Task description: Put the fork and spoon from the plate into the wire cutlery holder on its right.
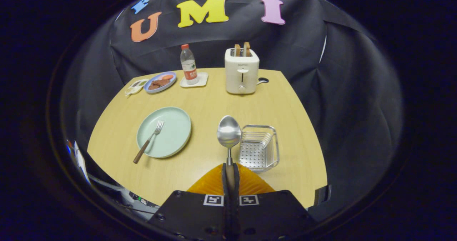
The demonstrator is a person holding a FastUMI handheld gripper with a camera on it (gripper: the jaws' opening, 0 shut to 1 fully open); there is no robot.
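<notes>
Gripper [230, 175] clamped the spoon [229, 132] by its handle, bowl raised just left of the holder [259, 147]. Fork [149, 141] lay on the plate [178, 121], far left. Spoon transfer under way; next needs shifting right, tipping in.

The toaster [241, 71] front reads "SUPOR"

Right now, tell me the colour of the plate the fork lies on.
Pale mint green, seen in the gripper view: the plate under the fork.
</notes>
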